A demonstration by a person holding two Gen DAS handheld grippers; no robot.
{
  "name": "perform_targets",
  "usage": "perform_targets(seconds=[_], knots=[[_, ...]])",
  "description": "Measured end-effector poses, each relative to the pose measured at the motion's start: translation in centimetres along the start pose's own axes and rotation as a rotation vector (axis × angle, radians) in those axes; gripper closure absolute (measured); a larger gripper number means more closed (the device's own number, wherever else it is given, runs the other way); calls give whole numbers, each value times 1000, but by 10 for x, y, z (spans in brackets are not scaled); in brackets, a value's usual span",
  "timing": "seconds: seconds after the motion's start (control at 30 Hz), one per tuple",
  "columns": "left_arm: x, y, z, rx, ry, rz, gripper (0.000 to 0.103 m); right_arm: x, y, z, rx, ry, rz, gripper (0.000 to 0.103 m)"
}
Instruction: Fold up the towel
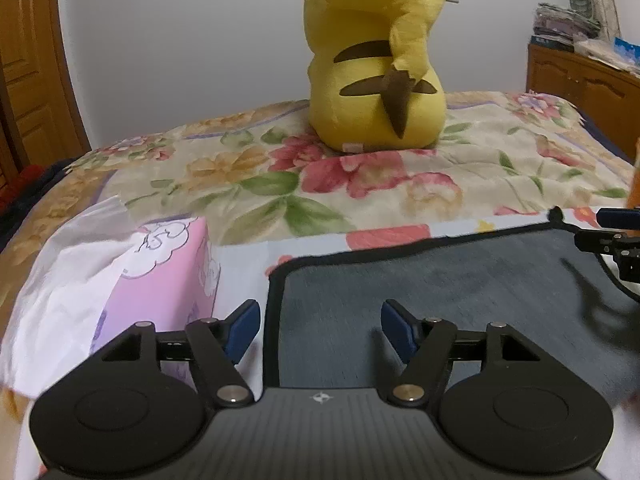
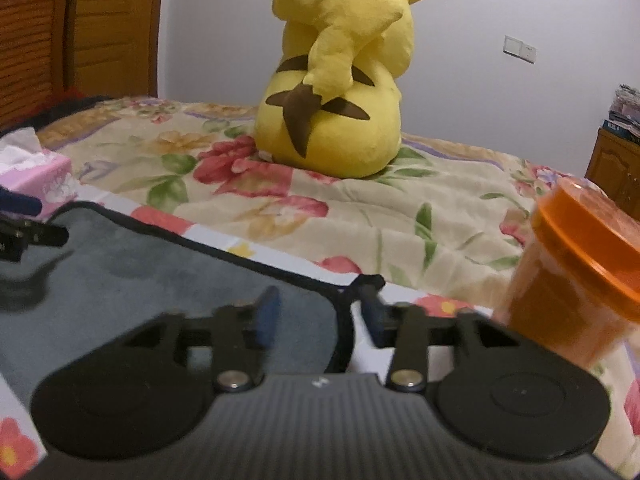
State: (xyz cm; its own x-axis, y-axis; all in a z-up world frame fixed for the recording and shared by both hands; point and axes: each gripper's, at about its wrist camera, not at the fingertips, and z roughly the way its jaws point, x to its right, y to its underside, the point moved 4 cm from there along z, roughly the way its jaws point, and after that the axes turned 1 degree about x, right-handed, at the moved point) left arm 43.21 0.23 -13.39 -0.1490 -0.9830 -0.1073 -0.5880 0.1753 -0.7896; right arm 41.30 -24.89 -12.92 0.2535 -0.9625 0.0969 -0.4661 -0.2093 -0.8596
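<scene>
**Both grippers spread at the towel's edges**

Flat on the bed point(image 1: 400, 152), the grey towel point(image 1: 440, 280) with its black hem lies on a white flowered sheet in front of the floral quilt. Its small black loop point(image 2: 370, 280) sticks out at the far right corner.

The left hand-held gripper point(image 1: 320, 330) hovers over the towel's left edge, blue pads wide apart: one pad is over the sheet, the other over the towel, with nothing between them. The right hand-held gripper point(image 2: 318, 318) is spread too, though less widely, and straddles the towel's right hem just short of the loop; it holds nothing. That view is blurred.

A pink tissue box point(image 1: 168, 280) with a white tissue sticking up stands just left of the towel; its printed pattern shows no legible words. An orange jar point(image 2: 572, 280) with an orange lid stands near the right gripper. A yellow plush point(image 1: 376, 60) sits farther back on the quilt, back turned, a small tag at its base too small to read. A white wall switch point(image 2: 519, 49) is beyond it.
</scene>
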Motion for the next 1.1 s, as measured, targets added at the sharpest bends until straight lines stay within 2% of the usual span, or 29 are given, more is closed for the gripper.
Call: perform_targets(seconds=[0.13,0.2,0.43,0.5,0.73,0.8,1.1], knots=[[2,5,-21,-9,-9,19,29,0,3,-23,-14,-18,45,54],[2,6,-35,-9,-7,16,28,-1,4,-35,-16,-20,63,48],[6,2,-78,15,-4,5,26,-5,6,-74,-27,-18,106,40],[8,0,-89,25,1,0,25,-5,6,-84,-25,-9,112,30],[15,-6,-128,51,20,2,25,-3,1,-112,-8,20,142,5],[17,-7,-138,58,22,4,25,-2,-1,-120,-2,45,146,3],[18,-10,-172,76,26,2,25,-4,-8,-150,18,55,162,0]])
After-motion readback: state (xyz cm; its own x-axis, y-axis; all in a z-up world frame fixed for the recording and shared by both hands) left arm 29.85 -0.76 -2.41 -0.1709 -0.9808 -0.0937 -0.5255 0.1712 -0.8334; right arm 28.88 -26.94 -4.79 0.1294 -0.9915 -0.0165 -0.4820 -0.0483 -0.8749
